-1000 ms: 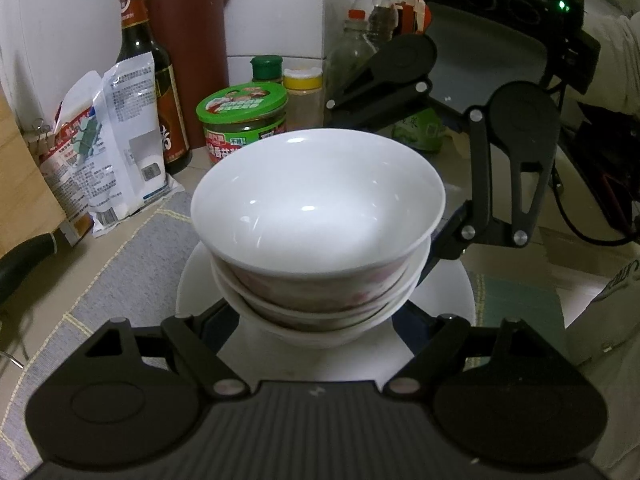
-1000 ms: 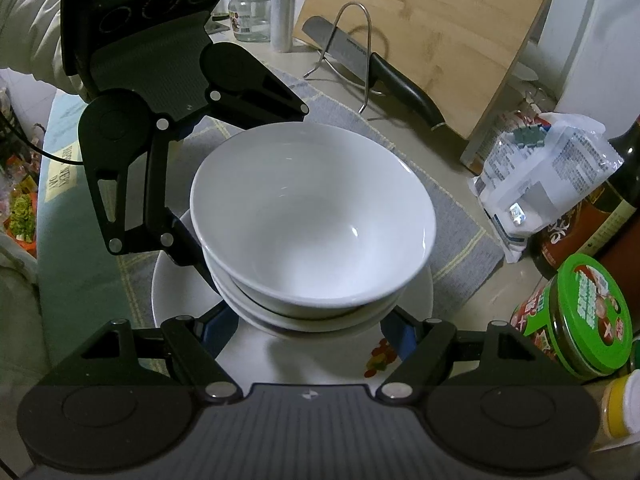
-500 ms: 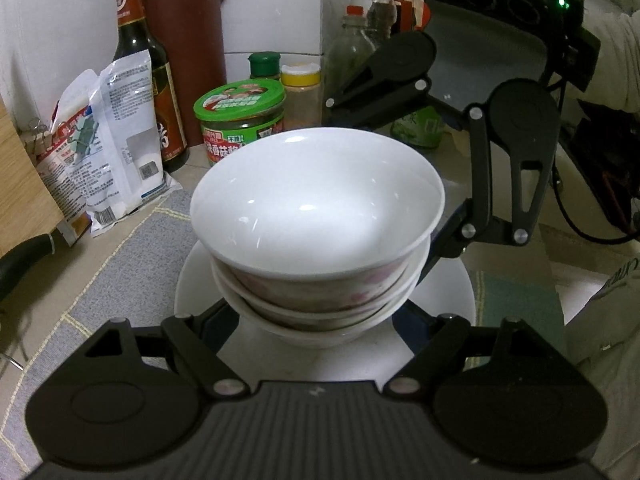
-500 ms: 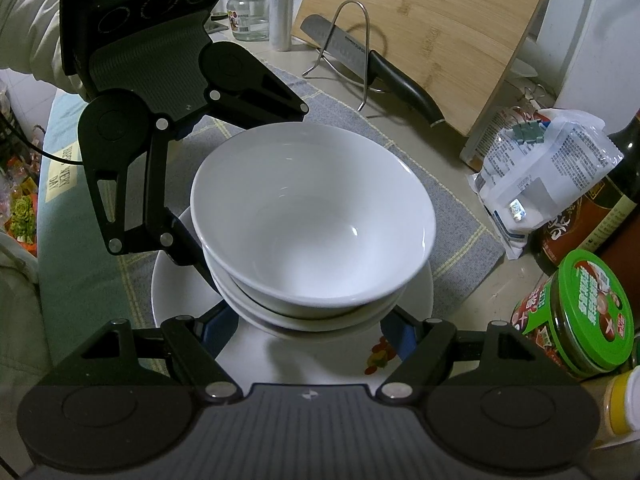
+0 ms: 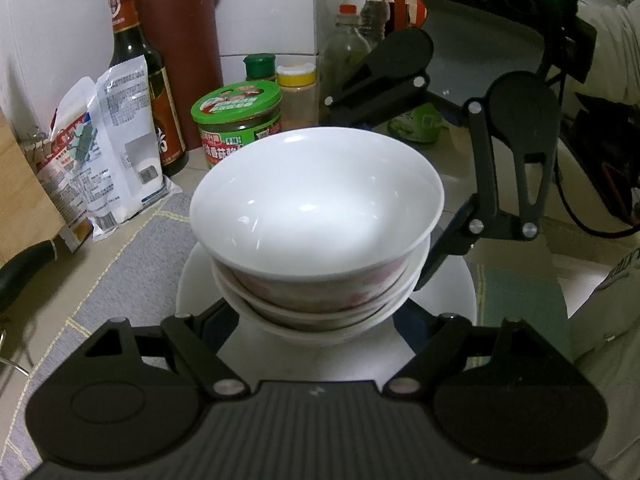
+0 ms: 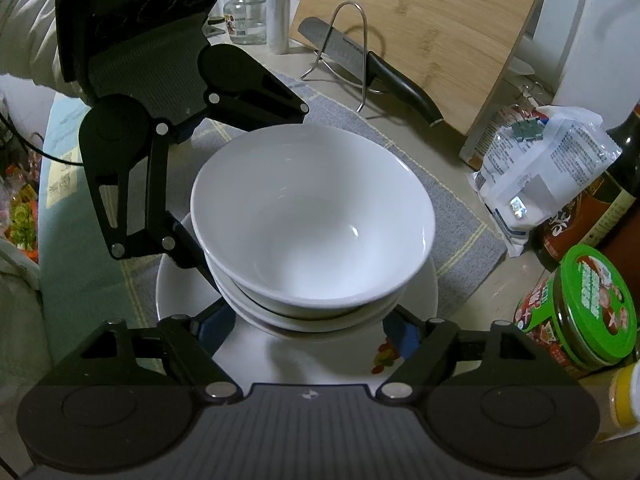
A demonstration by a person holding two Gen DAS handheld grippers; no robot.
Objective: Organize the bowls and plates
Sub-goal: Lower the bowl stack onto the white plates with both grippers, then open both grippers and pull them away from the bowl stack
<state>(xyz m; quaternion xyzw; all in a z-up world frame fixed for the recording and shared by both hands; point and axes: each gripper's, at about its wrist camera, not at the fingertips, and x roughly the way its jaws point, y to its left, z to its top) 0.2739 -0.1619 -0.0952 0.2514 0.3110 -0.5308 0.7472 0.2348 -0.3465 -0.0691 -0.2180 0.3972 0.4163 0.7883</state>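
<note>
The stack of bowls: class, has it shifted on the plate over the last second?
No. The stack of bowls sits at the same spot on the plate, its rim equally near the plate's flower print.

1. The stack of bowls sits on a plate, which lies on a mat.
2. From the stack (right wrist view), the knife is at one o'clock, before the cutting board.
3. A jar stands at four o'clock.

Under my fingers the pale countertop carries a grey mat at centre frame. A white plate lies on the mat. At right, a flour bag and green-lidded jar stand on the counter.
</note>
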